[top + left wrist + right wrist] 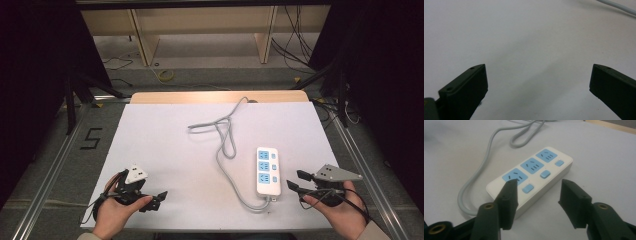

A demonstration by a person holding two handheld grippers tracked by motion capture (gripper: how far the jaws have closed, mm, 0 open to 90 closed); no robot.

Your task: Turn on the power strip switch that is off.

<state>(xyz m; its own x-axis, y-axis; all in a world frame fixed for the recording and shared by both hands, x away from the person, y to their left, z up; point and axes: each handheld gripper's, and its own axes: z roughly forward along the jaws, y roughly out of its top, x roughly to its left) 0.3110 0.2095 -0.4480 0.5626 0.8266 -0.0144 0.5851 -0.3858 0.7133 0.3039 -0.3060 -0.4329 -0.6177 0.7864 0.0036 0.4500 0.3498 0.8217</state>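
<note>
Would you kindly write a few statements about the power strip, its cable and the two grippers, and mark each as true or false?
1. The white plastic power strip has three blue socket faces. True.
2. The right gripper is clamped on the power strip. False: it is open and holds nothing; its fingers sit just short of the strip.
3. The strip's grey cable forms a loop on the white table cover. True.
4. The left gripper is shut. False: its fingers stand wide apart over bare cover.
5. A plug sits in the nearest socket. False: all three sockets are empty.
</note>
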